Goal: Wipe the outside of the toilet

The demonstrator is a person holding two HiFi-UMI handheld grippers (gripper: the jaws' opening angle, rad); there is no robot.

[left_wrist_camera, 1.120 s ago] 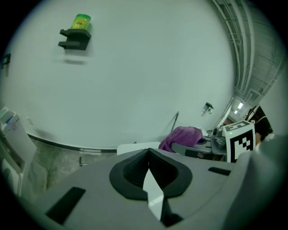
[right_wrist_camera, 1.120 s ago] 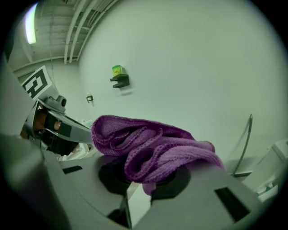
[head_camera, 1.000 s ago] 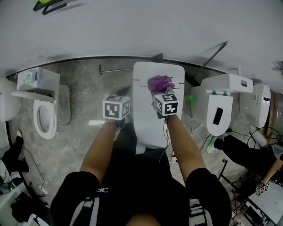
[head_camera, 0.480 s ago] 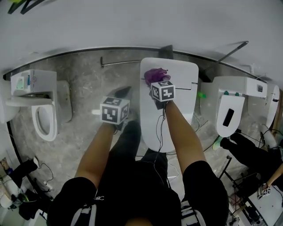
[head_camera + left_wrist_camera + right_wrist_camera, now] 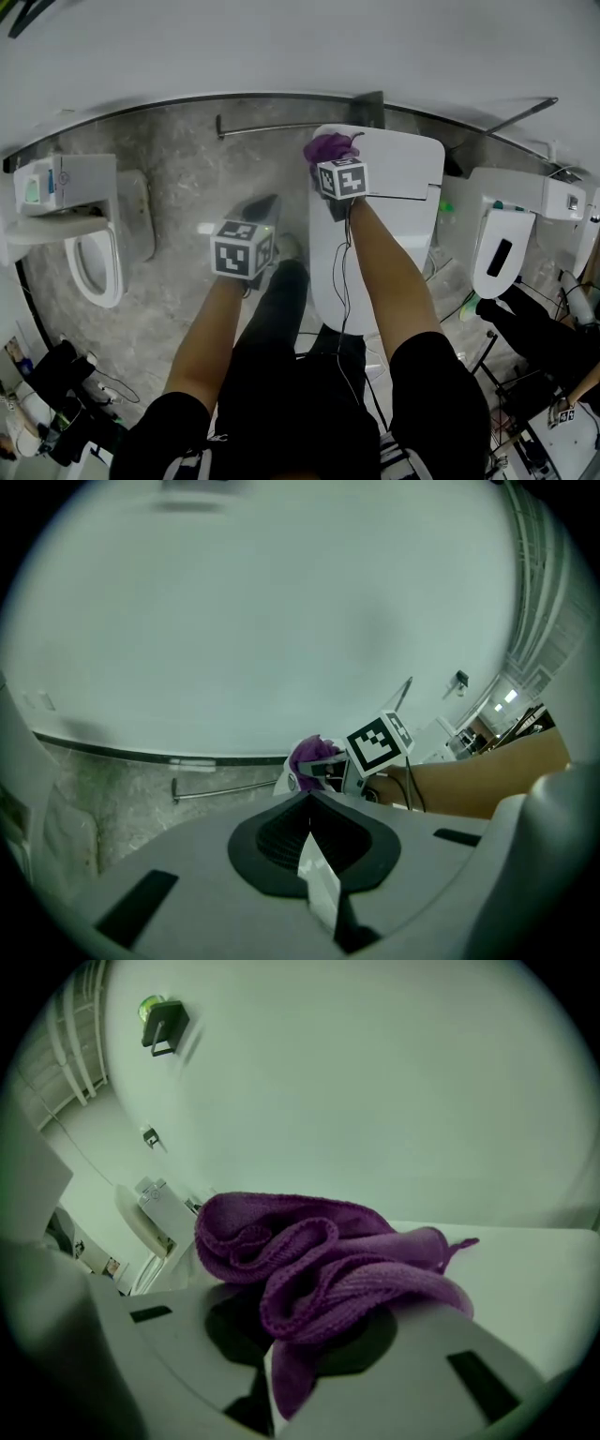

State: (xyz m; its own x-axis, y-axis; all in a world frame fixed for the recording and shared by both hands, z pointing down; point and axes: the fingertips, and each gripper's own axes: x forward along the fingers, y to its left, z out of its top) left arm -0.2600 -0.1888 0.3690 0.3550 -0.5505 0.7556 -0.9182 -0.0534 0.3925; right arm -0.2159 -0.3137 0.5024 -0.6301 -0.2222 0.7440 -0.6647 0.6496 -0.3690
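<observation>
R gripper, clamped on the cloth, is sweeping it left across the tank top, now reaching the back-left corner. Top pass prob. nearly done. L gripper is hanging closed, empty, off to the left.

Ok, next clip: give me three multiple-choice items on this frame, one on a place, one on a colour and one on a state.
1. Where is the cloth?
A. on the floor
B. at the middle toilet's tank
C. in the left toilet's bowl

2. What colour is the cloth?
A. purple
B. yellow
C. white

3. How is the right gripper?
A. open and empty
B. shut on the cloth
C. shut on a brush

Answers:
1 B: the head view shows the cloth at the tank's left rear corner.
2 A: the cloth is purple in the head view and both gripper views.
3 B: the right gripper view shows the cloth pinched between its jaws.
</observation>
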